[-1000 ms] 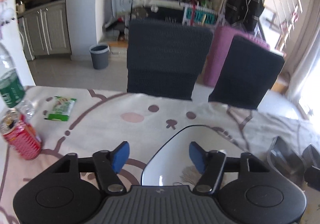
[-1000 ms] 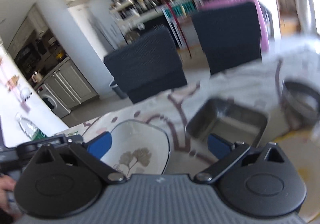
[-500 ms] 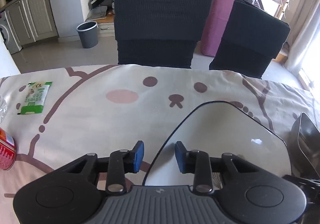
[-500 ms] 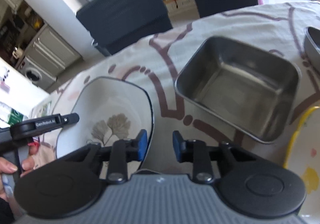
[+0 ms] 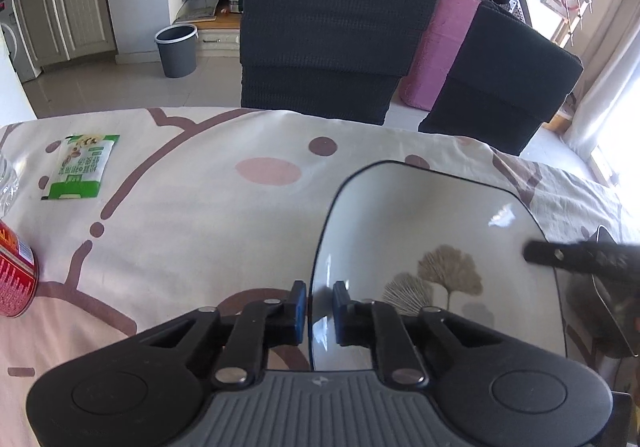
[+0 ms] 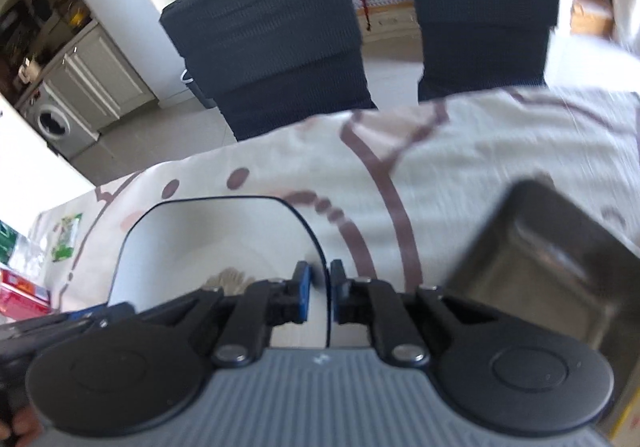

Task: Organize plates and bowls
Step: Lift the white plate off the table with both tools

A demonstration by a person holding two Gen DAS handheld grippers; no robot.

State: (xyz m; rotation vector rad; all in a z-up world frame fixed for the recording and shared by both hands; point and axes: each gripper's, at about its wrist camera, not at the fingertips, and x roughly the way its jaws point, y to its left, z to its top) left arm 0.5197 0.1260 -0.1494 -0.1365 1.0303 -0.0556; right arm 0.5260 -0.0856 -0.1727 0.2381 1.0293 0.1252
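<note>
Both jaws clamped on plate (image 5: 420, 223) rim, L view: can (image 5: 14, 279), R: steel tray (image 6: 540, 267)

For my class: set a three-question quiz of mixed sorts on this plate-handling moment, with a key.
1. True or false: both claws grip the white plate at its rim.
2. Which lies to the right of the plate in the right wrist view? A) metal tray B) red can C) green packet
3. Fill in: the plate is printed with a brown ____ motif.

Key:
1. True: the left claw and the right claw each pinch an edge.
2. A, the metal tray.
3. Leaf.
</note>
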